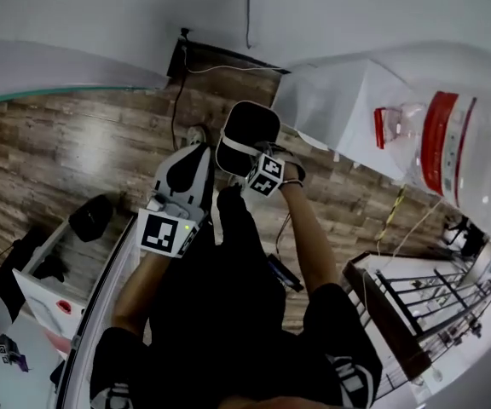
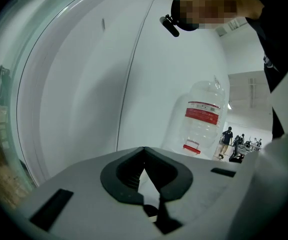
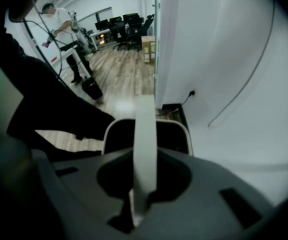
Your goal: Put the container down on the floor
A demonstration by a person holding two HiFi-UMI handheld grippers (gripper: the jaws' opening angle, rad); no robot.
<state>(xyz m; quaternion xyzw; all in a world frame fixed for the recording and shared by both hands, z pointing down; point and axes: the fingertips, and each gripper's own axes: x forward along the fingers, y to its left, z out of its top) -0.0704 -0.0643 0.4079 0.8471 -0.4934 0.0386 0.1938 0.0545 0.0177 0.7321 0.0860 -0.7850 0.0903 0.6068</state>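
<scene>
The wooden floor (image 1: 75,152) spreads out under the container (image 1: 247,130), with a white wall rising just behind it and a big clear water bottle (image 1: 450,135) well off to its right. The container is a dark tub with a pale rim. It hangs by its white handle (image 3: 145,129) from the right tool (image 1: 254,162), which points steeply down and is clenched on that strap, the tub directly below it. The left tool (image 2: 144,150) sits just left of the container, its jaws closed together on nothing, aimed at the wall and taking no part in the carry. As I read it, this is the lowering step: the tub looks to be in the air over the boards, not yet resting on them, though its base can't be seen. The next move calls for bringing it straight down until the bottom sits flat on the floor, keeping it level so it doesn't tip, and only then letting the handle go.
</scene>
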